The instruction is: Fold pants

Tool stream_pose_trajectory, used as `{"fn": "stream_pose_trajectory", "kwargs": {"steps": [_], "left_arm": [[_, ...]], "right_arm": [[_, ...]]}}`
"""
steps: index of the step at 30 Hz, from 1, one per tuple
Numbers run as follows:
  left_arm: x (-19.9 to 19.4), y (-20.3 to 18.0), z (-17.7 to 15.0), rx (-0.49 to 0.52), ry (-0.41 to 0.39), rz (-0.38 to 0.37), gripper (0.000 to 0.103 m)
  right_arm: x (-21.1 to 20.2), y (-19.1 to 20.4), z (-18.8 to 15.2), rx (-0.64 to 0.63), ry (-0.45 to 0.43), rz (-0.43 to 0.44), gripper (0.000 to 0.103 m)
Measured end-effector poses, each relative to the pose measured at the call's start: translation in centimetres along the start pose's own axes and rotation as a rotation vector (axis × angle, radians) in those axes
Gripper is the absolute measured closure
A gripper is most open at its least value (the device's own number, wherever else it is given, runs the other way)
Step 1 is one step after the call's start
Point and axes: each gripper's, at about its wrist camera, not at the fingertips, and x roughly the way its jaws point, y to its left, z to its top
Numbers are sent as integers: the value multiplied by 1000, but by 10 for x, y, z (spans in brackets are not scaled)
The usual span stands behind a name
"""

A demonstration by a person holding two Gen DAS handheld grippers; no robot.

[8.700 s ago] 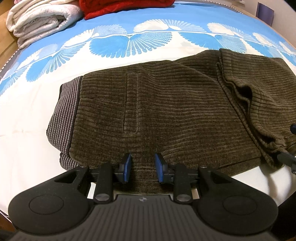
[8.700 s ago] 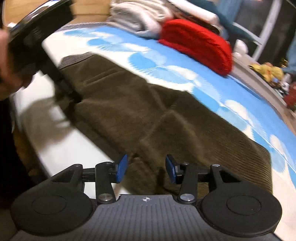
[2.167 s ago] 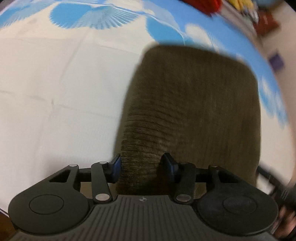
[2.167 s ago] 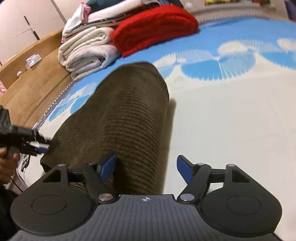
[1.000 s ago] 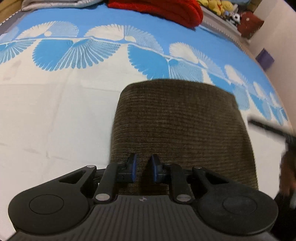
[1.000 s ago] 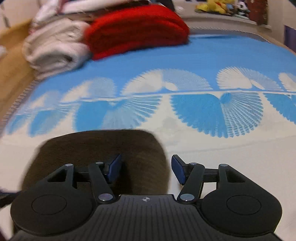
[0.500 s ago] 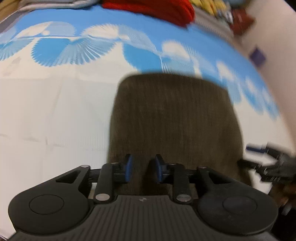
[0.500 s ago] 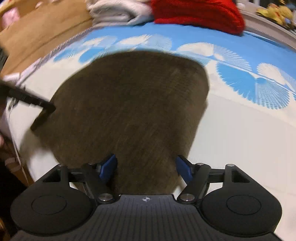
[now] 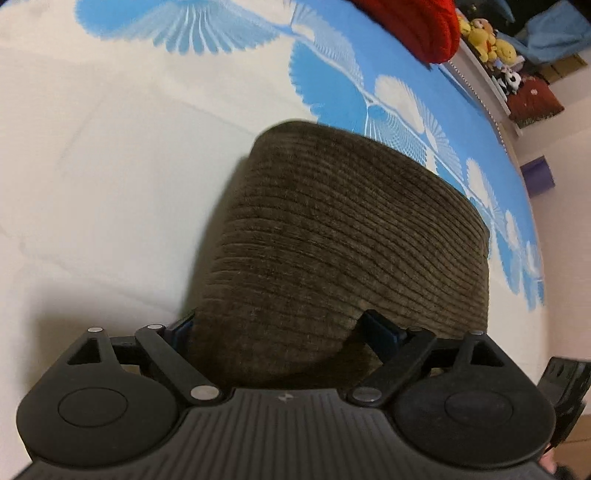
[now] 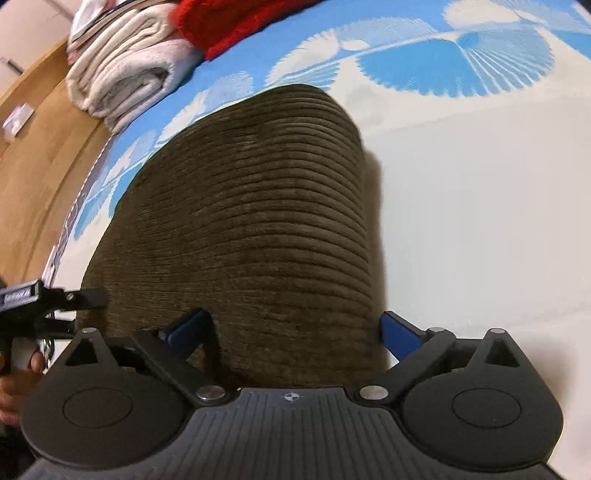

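Observation:
The brown corduroy pants (image 9: 351, 236) lie folded into a compact thick bundle on the blue-and-white bedsheet (image 9: 110, 155). My left gripper (image 9: 280, 328) sits low over the bundle's near left corner. Its jaws are opening wide, with the thick fold between them; one blue pad is beside the left edge and the other rests on top. In the right wrist view, the pants (image 10: 251, 206) fill the middle. My right gripper (image 10: 293, 330) straddles the bundle's near right edge with its jaws opening, one pad over the fabric and one just off the edge. The left gripper's fingers (image 10: 81, 297) show at the bundle's far side.
A red blanket (image 10: 236, 26) and folded white towels (image 10: 122, 70) lie at the head of the bed. A wooden surface (image 10: 33, 155) runs along the left. Plush toys (image 9: 491, 44) and a purple box (image 9: 537, 179) sit beyond the bed's far side.
Both grippers have dropped closer to the folded pants and their jaws have spread wide. The left one was nearly shut a second ago. The pants bundle stays in place.

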Motion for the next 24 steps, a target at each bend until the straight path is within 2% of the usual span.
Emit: {"fn": "stream_pose_trajectory", "kwargs": {"steps": [1,3,4,5,6,7,8,9,11,13,14,15,16,17,18,19,20,21,23,24], "left_arm": [[5,0,2,-8,12,-14,12],[8,-10,6,38,-2,-10,25],[7,-18,7,71,-16,-1,27],[5,-27,7,100,-30,10,35],[1,-36,7,129,-51,1,44],[-2,-43,8,143,-68,-28,48],[-4,-51,8,153,-87,-76,56],[-4,-62,10,160,-105,-126,57],[-4,-84,10,184,-151,-163,57],[2,-107,13,200,-190,-194,51],[7,-114,15,197,-191,-188,43],[12,-121,16,200,-193,-157,38],[14,-128,15,217,-219,-85,39],[14,-133,15,235,-254,-4,40],[12,-138,14,261,-283,72,40],[9,-140,12,277,-294,97,40],[5,-141,11,279,-297,84,42],[0,-142,9,285,-297,38,43],[-5,-147,2,335,-289,-32,45],[-4,-154,-1,382,-271,-53,51]], "right_arm": [[0,3,0,-10,-5,3,14],[-2,4,4,-23,-21,-2,27],[-3,3,6,-21,-31,5,40],[-8,1,9,-13,-45,24,53],[-13,-2,13,0,-60,49,58],[-20,-5,17,8,-77,66,61],[-28,-6,22,3,-99,62,62],[-38,-5,29,-14,-124,43,62],[-61,-14,43,-11,-186,32,63],[-83,-25,56,-17,-233,34,63],[-93,-30,62,-46,-259,22,62],[-101,-37,67,-81,-277,-7,61],[-102,-45,72,-92,-277,-46,57],[-102,-56,77,-85,-269,-130,49],[-99,-67,80,-63,-257,-239,48],[-99,-78,83,-29,-250,-364,49],[-103,-86,82,-5,-267,-449,52],[-111,-92,80,9,-300,-472,52],[-125,-91,73,-8,-337,-409,52],[-128,-83,66,-54,-343,-369,52]]}}
